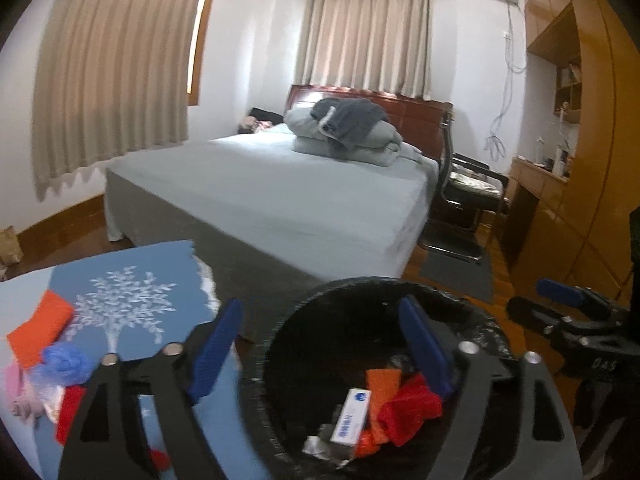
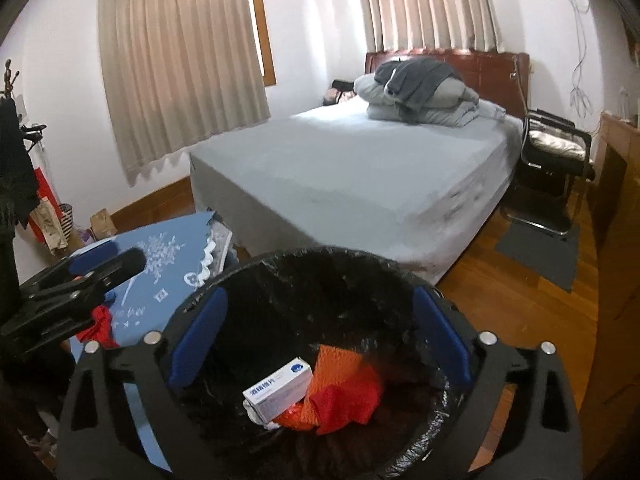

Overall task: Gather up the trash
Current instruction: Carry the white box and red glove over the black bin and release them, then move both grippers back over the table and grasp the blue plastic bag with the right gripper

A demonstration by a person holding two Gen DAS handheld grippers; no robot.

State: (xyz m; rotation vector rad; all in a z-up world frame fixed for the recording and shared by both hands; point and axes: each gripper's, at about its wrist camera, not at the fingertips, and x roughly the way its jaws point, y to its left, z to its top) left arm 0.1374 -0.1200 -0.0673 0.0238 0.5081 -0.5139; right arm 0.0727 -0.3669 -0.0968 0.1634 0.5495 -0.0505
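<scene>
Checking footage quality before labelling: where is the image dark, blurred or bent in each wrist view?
Left wrist view: fisheye bends the curtains; the bin interior is dark; the table clutter, like the orange scrap, is soft. Right wrist view: black vignette at the corners; the bin liner is nearly black, yet the white box reads clearly.

Black tool (image 2: 318, 336) frames, blue pads (image 2: 196, 338), silver screws.

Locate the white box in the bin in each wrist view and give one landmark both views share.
Left wrist: white box at bottom centre, inside the black bin, left of the red scraps.
Right wrist: white box at lower centre, in the bin.
Shared landmark: the bed behind the bin.
</scene>
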